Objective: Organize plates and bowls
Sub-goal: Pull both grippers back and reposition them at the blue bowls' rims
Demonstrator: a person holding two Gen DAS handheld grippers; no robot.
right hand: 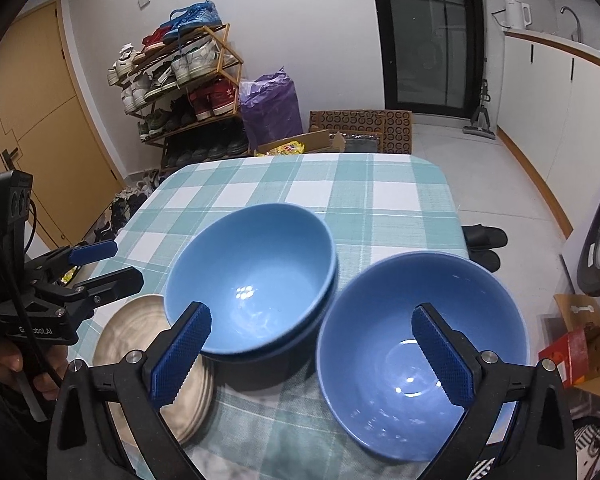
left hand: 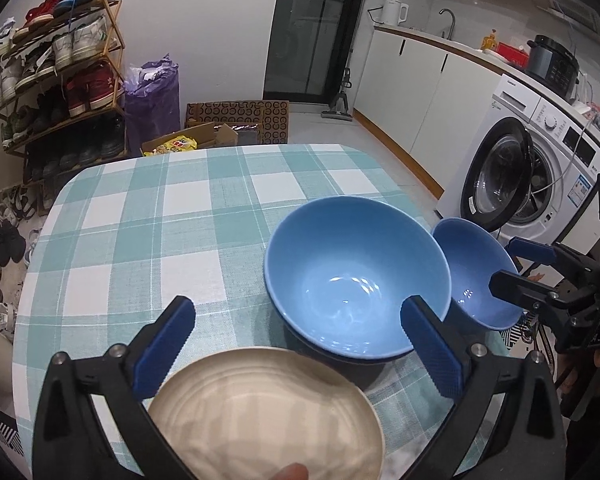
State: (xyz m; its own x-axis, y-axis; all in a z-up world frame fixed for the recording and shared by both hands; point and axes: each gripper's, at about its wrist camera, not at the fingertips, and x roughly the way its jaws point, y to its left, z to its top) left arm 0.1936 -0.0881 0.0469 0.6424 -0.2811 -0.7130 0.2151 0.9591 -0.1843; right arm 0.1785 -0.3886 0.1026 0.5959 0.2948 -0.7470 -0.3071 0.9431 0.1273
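Left gripper (left hand: 298, 344) and right gripper (right hand: 312, 354) jaws wide apart, gripping nothing. Stacked blue bowls (right hand: 252, 276) centre of checked table (right hand: 400, 200); single blue bowl (right hand: 380, 360) at 4 o'clock, beige plates (right hand: 132, 328) at 8. Shoe rack (right hand: 188, 92) beyond.

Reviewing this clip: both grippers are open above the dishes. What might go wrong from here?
1. The single blue bowl sits close to the table's edge; a nudge from the open right gripper might tip it off.
2. The stacked blue bowls overlap the beige plates, so lifting a plate may jostle them.
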